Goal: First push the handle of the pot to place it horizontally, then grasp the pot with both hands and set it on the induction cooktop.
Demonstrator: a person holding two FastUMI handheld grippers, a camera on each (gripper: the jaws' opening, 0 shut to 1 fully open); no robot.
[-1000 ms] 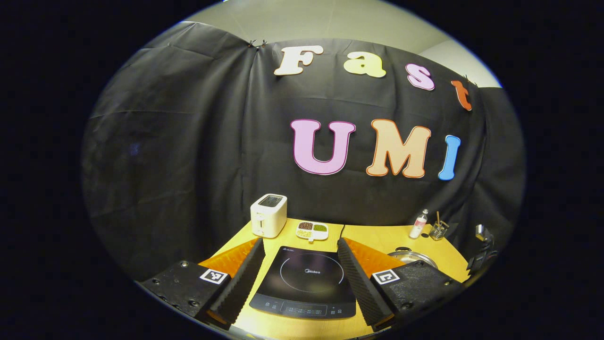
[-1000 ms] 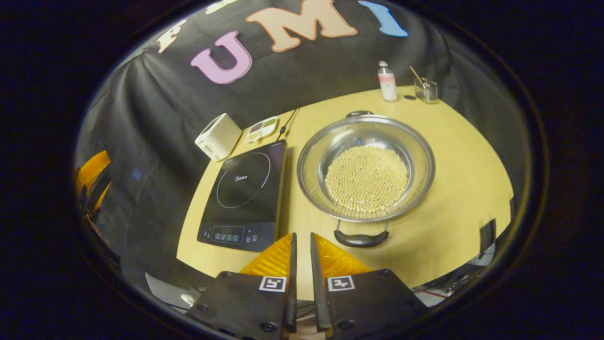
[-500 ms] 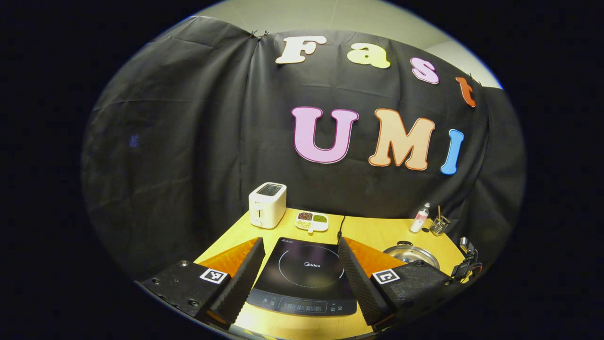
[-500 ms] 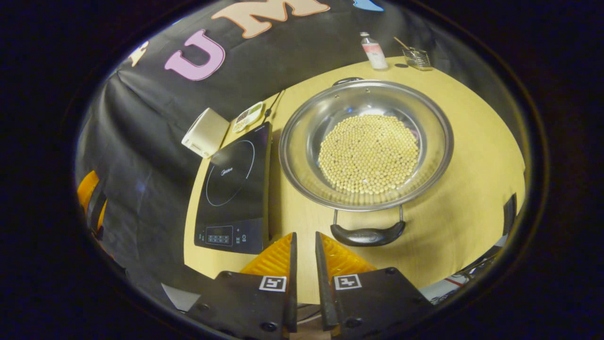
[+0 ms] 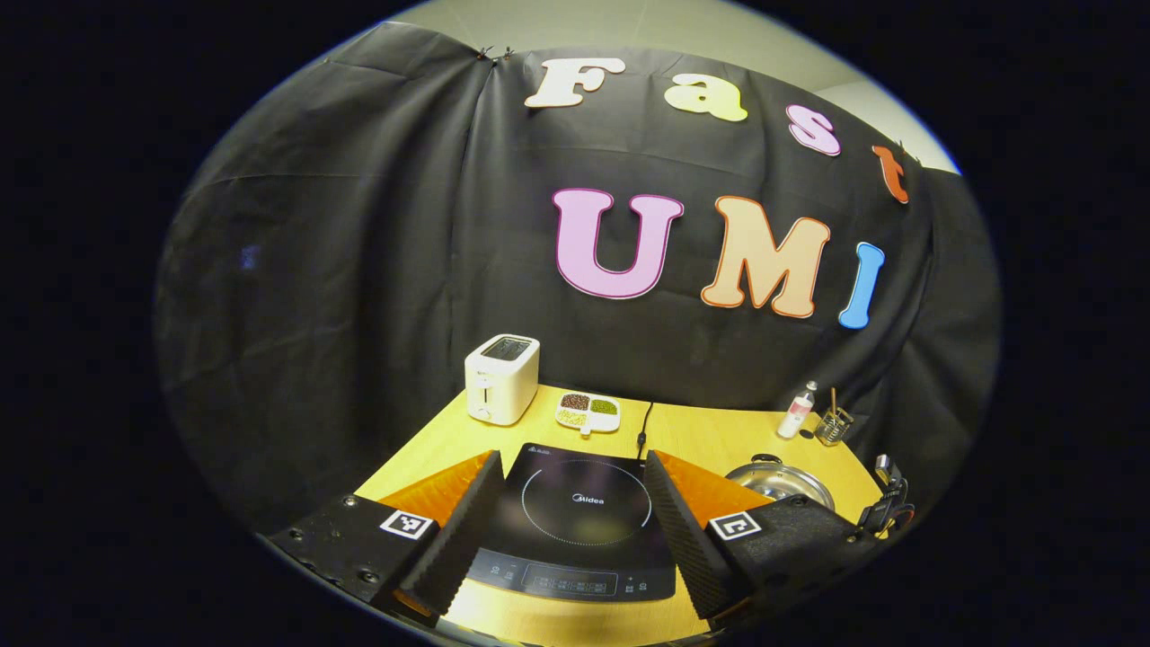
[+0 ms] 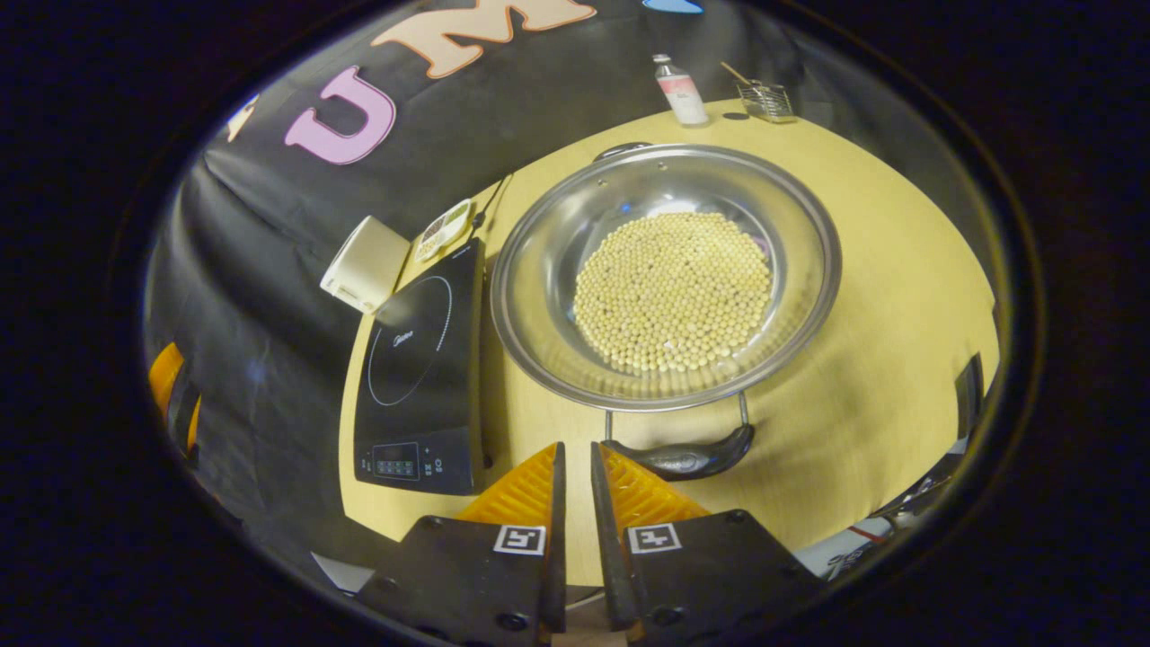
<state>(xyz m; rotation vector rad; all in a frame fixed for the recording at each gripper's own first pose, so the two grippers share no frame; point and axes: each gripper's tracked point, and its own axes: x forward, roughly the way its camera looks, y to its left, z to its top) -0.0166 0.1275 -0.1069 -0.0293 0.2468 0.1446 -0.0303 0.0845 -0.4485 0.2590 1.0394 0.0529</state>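
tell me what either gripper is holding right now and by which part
Nothing is held. The left gripper is open above the cooktop; the right gripper is nearly shut on empty air beside the pot's near handle.

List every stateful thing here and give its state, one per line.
left gripper: open, hovering over the induction cooktop
right gripper: nearly shut, empty, beside the near handle
pot: on the table, holding beans
induction cooktop: bare
toaster: upright, slots empty

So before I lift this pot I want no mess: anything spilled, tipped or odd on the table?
Nothing stands out. The round steel pot sits level on the yellow table, its pale beans all inside, beside the black induction cooktop.
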